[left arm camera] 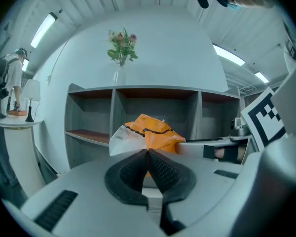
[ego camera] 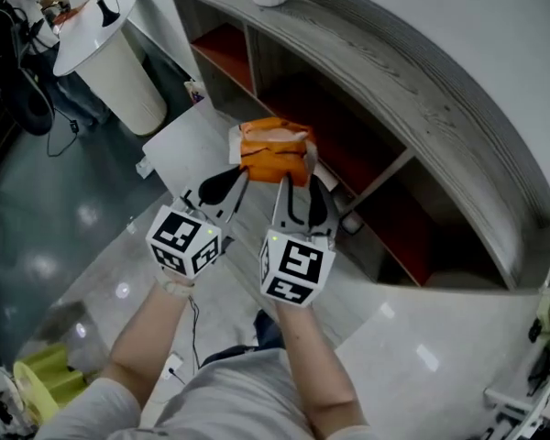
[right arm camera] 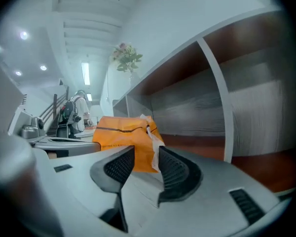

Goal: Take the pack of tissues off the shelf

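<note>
Your left gripper (ego camera: 244,175) pinches the lower left edge of the tissue pack (ego camera: 273,145), centre frame. Your right gripper (ego camera: 296,181) holds wide jaws astride its right end, directly ahead, apparently unclamped.

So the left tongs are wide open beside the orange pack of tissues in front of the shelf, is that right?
Not quite. The left tongs are shut, pinching the edge of the orange pack of tissues in front of the shelf. The left gripper view shows their tips together on the wrapper.
</note>
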